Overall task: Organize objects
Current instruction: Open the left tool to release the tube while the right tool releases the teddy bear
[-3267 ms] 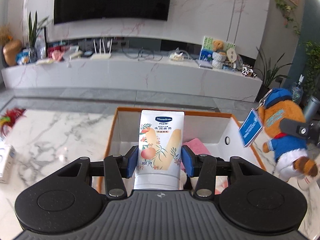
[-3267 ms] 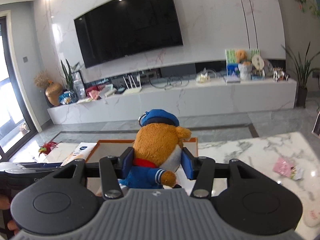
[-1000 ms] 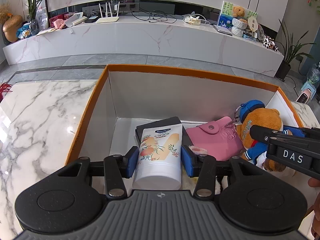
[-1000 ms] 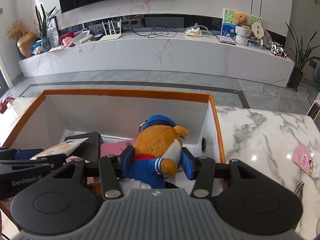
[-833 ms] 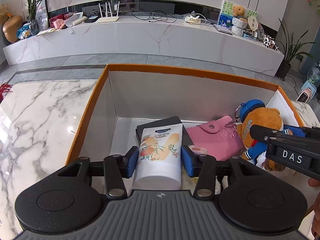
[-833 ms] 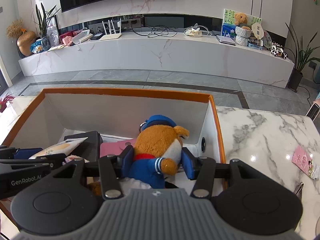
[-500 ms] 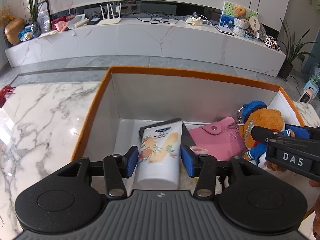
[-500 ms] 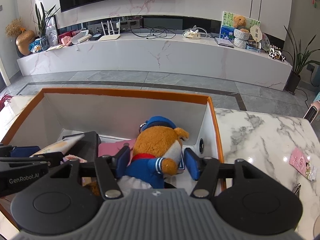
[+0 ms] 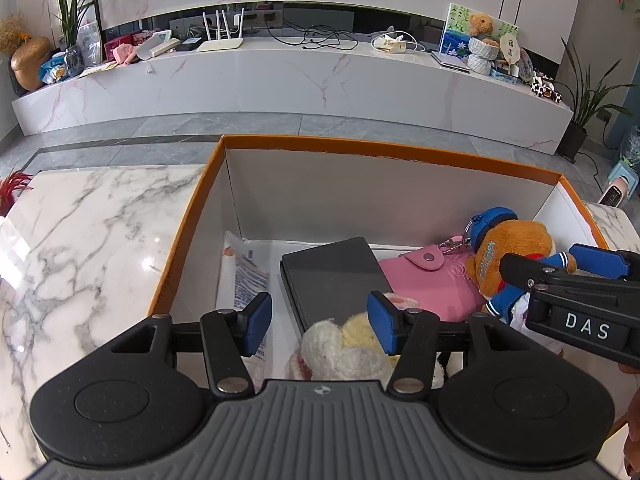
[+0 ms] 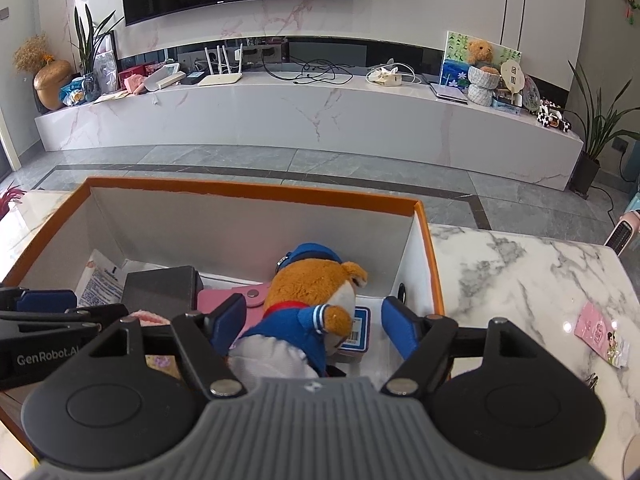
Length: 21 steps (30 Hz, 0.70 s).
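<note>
The plush bear, brown with a blue cap and blue jacket, sits between my right gripper's jaws; they have just been opening and stand released, clear of it. My left gripper has also just been opening: jaws released, nothing pinched. The lotion tube, white with small print, lies just left of its left pad against the wall of the orange-rimmed box. Ahead lie a black case and pink wallet inside the box on the marble desk.
</note>
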Each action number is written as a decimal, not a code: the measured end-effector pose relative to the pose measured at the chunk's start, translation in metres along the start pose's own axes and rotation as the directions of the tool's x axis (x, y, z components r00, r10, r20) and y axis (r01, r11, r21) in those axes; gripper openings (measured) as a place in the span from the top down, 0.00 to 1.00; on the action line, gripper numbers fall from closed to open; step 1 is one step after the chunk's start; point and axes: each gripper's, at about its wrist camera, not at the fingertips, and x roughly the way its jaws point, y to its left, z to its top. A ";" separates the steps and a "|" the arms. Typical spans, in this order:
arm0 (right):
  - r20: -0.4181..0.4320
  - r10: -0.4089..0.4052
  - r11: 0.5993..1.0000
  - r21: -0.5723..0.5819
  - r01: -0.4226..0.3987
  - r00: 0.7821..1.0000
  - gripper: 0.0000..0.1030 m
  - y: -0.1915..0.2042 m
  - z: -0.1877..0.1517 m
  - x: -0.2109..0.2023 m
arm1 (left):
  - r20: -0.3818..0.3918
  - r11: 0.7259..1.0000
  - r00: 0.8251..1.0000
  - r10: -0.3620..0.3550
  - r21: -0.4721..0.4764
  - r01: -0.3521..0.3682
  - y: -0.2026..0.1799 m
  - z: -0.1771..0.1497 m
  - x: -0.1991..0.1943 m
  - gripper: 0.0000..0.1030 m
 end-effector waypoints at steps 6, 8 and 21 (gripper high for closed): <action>0.007 0.001 1.000 0.000 -0.001 1.000 0.24 0.000 0.000 -0.001 | 0.001 1.000 1.000 0.001 0.002 -0.001 0.000 0.000 0.000 0.37; 0.009 0.005 1.000 0.002 -0.005 1.000 0.23 0.000 0.000 -0.001 | 0.002 1.000 1.000 0.002 0.001 -0.002 0.000 0.000 0.000 0.36; 0.022 0.014 1.000 -0.018 -0.014 1.000 0.13 0.004 0.000 -0.007 | 0.010 1.000 1.000 0.005 -0.002 -0.005 -0.001 0.001 -0.004 0.30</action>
